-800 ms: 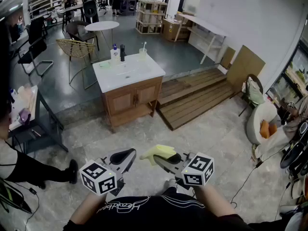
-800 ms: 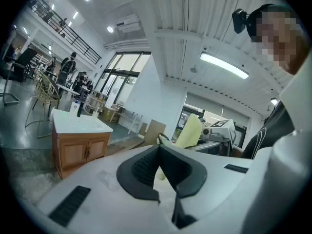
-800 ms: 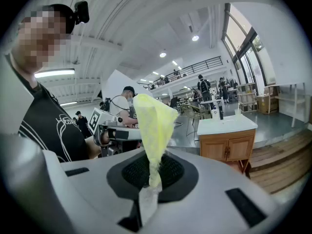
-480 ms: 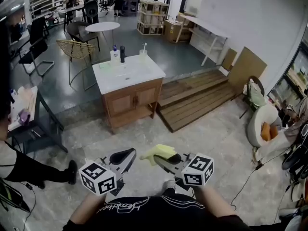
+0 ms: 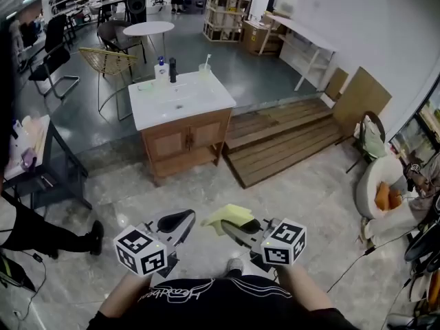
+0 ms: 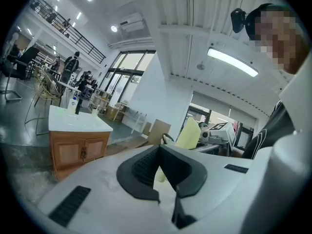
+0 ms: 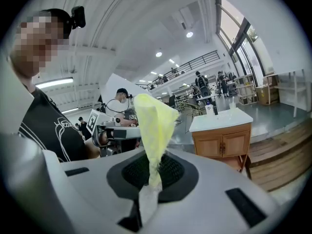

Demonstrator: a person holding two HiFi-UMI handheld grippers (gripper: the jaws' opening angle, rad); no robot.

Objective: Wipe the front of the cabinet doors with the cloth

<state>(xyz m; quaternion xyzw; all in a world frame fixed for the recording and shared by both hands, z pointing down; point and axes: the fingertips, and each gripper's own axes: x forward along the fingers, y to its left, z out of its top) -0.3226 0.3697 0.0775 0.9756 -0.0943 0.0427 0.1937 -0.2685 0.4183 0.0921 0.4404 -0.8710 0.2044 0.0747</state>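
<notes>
Yellow cloth [image 5: 229, 215] in right hand-held gripper [image 5: 232, 228]

Yellow cloth [image 5: 231, 216] in right tongs [image 5: 227, 226], wooden cabinet [image 5: 184, 140] well ahead

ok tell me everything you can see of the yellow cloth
The cloth is pale yellow, thin and soft-looking, crumpled into a loose bunch. The right gripper is shut on one end of it, so it is pinched narrow there and fans out wider beyond the jaws. It is held in the air over the floor, well short of the wooden cabinet, touching nothing else.
</notes>
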